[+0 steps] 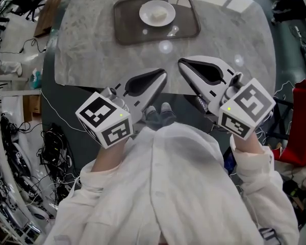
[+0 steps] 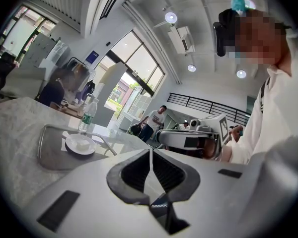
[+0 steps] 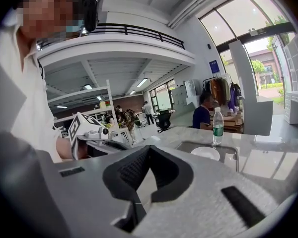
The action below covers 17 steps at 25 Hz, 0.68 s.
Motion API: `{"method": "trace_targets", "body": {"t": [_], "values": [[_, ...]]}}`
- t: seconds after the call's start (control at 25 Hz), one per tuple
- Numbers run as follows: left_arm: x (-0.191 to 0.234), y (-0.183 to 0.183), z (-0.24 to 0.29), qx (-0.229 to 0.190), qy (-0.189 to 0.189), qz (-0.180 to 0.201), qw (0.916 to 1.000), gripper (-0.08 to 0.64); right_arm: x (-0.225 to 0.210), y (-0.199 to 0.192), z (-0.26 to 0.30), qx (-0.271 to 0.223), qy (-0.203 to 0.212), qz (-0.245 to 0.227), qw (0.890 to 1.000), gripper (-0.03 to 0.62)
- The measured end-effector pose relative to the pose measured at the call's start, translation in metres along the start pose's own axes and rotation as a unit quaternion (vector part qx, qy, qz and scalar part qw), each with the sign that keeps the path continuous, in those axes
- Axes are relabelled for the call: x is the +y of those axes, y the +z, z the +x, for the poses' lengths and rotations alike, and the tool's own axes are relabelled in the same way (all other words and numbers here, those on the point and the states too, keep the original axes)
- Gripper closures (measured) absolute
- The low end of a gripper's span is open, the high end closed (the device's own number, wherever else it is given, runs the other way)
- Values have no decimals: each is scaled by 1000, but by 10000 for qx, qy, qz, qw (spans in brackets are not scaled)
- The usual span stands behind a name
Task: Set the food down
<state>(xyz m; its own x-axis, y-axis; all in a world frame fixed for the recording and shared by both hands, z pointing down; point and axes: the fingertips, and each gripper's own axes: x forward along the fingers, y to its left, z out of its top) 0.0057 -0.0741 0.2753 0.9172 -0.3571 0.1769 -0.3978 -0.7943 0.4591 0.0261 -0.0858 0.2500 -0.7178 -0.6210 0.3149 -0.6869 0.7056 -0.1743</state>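
Both the left hand-held gripper (image 1: pixel 162 76) and right hand-held gripper (image 1: pixel 182 63) are closed, empty. Food (image 1: pixel 158 16) is already set on the plate (image 1: pixel 145 8), so nothing more seems needed tbh.

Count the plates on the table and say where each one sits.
1. The white plate sits on the dark tray at the far side of the table, a pale piece of food on it. No other shows.

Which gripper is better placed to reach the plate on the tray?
Right, but only slightly: the right gripper has its tip nearer the tray and plate than the left gripper. Both have jaws shut and empty.
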Motion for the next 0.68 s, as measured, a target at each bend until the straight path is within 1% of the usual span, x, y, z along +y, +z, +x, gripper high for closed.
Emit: {"method": "trace_targets", "body": {"t": [0.32, 0.52, 0.68], "values": [[-5, 8, -2, -34, -13, 5, 10000, 531, 6, 1, -5, 198, 15, -190, 9996, 589], [-15, -9, -9, 28, -62, 64, 10000, 531, 21, -13, -9, 207, -6, -269, 9994, 589], [-20, -10, -2, -117, -190, 100, 9997, 531, 21, -19, -10, 397, 73, -369, 9985, 590]]}}
